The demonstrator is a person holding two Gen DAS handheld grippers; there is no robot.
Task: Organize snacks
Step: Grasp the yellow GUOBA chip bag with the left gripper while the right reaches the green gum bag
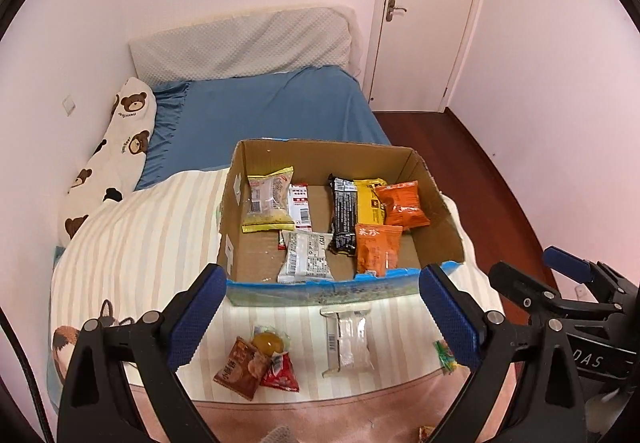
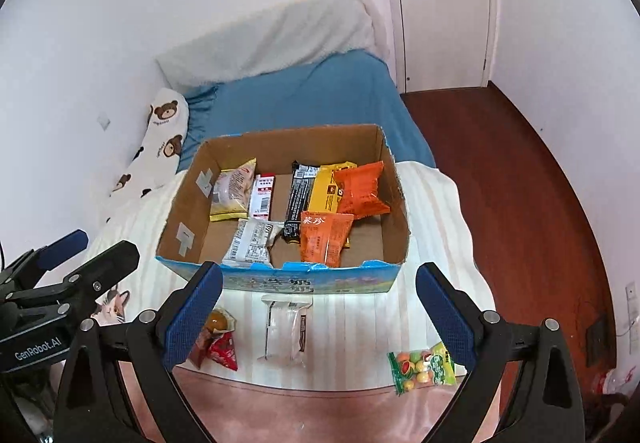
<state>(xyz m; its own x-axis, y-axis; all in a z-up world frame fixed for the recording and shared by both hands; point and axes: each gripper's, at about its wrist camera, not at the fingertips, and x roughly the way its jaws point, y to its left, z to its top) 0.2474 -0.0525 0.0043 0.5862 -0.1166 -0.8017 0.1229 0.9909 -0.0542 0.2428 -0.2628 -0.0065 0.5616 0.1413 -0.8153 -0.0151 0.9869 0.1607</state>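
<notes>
Both my grippers, left (image 1: 322, 307) and right (image 2: 318, 303), hover with fingers spread wide, holding nothing; cardboard box (image 2: 192, 203) on the bed (image 2: 440, 203) holds several packets. Clear wrapped snack (image 2: 286, 331) lies just before the box; candy bag (image 2: 422, 365) to its right.

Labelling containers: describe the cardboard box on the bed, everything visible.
The open-topped brown cardboard box sits flat on the striped cream blanket. Plain corrugated inside, grey tape patches on its left wall, torn blue printed front. Snack packets lie inside on its floor; more lie outside, in front. Neither set of tongs touches it.
</notes>
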